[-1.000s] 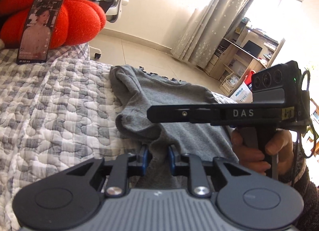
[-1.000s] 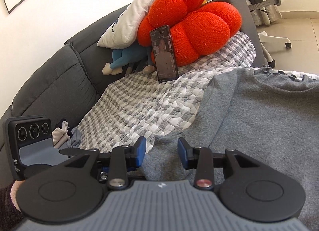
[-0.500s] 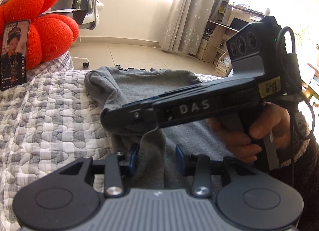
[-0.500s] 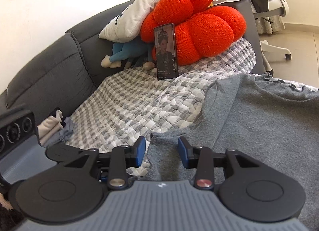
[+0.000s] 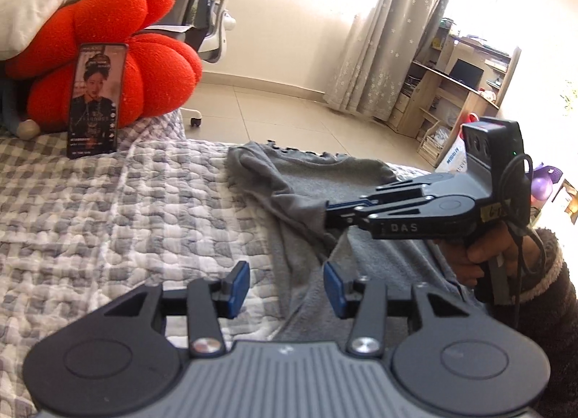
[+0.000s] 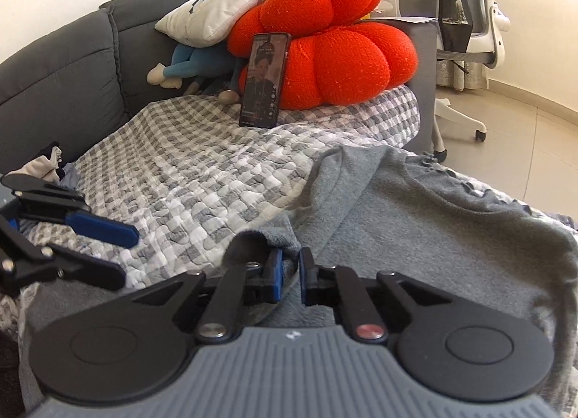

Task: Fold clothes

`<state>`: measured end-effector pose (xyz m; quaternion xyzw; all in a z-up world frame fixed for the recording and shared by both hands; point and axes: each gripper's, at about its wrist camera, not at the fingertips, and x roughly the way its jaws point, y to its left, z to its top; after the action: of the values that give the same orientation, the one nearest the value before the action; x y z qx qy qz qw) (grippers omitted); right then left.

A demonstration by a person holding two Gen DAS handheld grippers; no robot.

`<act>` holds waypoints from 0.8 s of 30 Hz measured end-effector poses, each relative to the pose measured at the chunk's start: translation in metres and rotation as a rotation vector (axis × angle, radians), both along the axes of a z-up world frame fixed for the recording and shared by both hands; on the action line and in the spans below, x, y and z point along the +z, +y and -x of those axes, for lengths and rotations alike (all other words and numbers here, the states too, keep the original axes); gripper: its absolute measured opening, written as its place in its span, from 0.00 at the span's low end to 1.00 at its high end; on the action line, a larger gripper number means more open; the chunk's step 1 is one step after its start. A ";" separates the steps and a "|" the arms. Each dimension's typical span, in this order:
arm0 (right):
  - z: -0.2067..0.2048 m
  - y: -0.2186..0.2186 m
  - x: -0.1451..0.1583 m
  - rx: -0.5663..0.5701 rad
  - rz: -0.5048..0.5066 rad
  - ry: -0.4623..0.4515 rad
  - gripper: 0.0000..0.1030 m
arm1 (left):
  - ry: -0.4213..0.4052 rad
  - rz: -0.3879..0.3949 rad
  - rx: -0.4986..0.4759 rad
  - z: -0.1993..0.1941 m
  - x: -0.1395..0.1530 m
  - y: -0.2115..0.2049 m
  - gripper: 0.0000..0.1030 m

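Now the right gripper (image 6: 289,275) is closing its jaws on a fold of the grey sweater (image 6: 433,237); the left gripper (image 5: 285,290) is opening over the sweater's edge, pinching nothing; the garment is lying on the checked quilt (image 6: 202,172); behind, a phone (image 6: 264,79) is leaning on the red cushion (image 6: 343,57).

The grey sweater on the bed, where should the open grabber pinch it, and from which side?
Probably the near edge of the grey sweater, beside where the right gripper is closing on a fold. The cloth bunches into a raised ridge there. The left gripper, jaws opening with nothing pinched, could come in low from the checked blanket side and close across that ridge.
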<state>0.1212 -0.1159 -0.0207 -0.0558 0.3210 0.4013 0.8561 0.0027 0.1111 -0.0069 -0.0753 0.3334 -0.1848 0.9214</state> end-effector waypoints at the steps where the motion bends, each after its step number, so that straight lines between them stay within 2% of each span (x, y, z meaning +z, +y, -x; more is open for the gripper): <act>1: -0.002 -0.003 -0.001 -0.007 -0.001 0.010 0.09 | 0.011 0.002 0.012 -0.002 -0.001 0.004 0.45; 4: -0.005 -0.005 -0.004 -0.010 0.002 0.027 0.09 | 0.061 0.013 0.033 -0.011 -0.012 0.011 0.45; 9: -0.001 0.000 -0.007 0.002 0.058 -0.001 0.09 | 0.135 0.000 0.024 -0.019 -0.031 0.007 0.44; 21: -0.003 -0.004 -0.009 0.010 0.098 -0.006 0.09 | 0.133 -0.006 -0.052 -0.025 -0.031 -0.015 0.42; 24: -0.003 -0.003 -0.009 0.005 0.093 -0.002 0.10 | 0.130 -0.004 -0.072 -0.033 -0.033 -0.025 0.37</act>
<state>0.1243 -0.1194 -0.0301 -0.0968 0.3383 0.3879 0.8519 0.0353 0.0861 -0.0397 -0.0732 0.3955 -0.2117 0.8907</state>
